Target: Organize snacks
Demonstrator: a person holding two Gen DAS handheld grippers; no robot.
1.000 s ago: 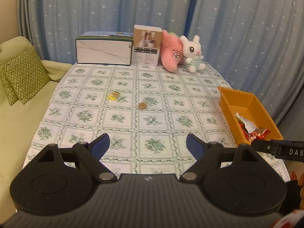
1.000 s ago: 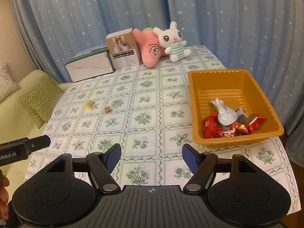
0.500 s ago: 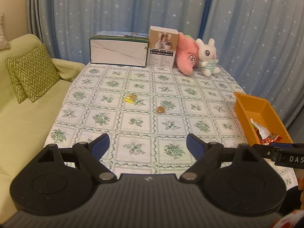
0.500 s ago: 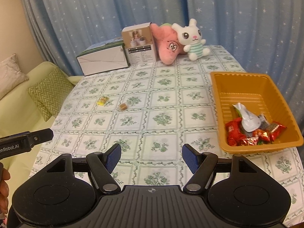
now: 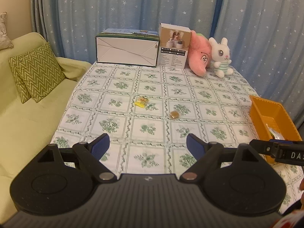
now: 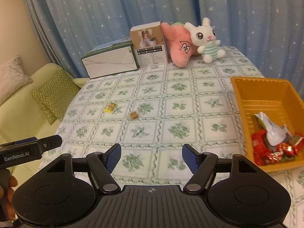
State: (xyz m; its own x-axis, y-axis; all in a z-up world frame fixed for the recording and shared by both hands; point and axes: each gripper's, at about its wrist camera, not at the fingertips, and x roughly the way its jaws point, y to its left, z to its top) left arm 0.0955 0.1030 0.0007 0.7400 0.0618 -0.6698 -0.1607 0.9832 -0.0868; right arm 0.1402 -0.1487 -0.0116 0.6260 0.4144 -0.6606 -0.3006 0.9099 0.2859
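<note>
We hold both grippers over the near edge of the table (image 5: 224, 87), tilted down, nothing gripped. Left gripper (image 5: 147, 144): jaws spread wide, only floral tablecloth between the blue pads (image 5: 99, 146). Right gripper (image 6: 151, 156): jaws also apart, a bit narrower, empty too. In the right wrist view the left gripper's tip pokes in at lower left, a hand (image 6: 7, 191) partly visible under it.

Just right of the right gripper sits the orange tray (image 6: 252, 87); red snack wrappers (image 6: 260, 152) and a white crumpled packet (image 6: 273, 133) are piled in its near end, far end bare. In the left wrist view the tray is off to the right, partly hidden behind the right gripper's finger.

Ahead of the left gripper, mid-table, two loose snacks lie on the cloth: a small brown candy (image 5: 174, 114) slightly right of centre, and a yellow wrapped candy (image 5: 141, 101) a little farther and left of it. The two are near each other, not touching. From the right gripper both lie ahead and to the left.

Far edge, left to right: white-and-green carton (image 5: 126, 51), upright product box (image 5: 173, 48) touching it, pink plush (image 5: 199, 57), white bunny plush (image 5: 221, 57). Blue starry curtain (image 5: 133, 5) behind. Left of the table, a green sofa (image 5: 24, 125) with a zigzag cushion (image 5: 36, 72).
</note>
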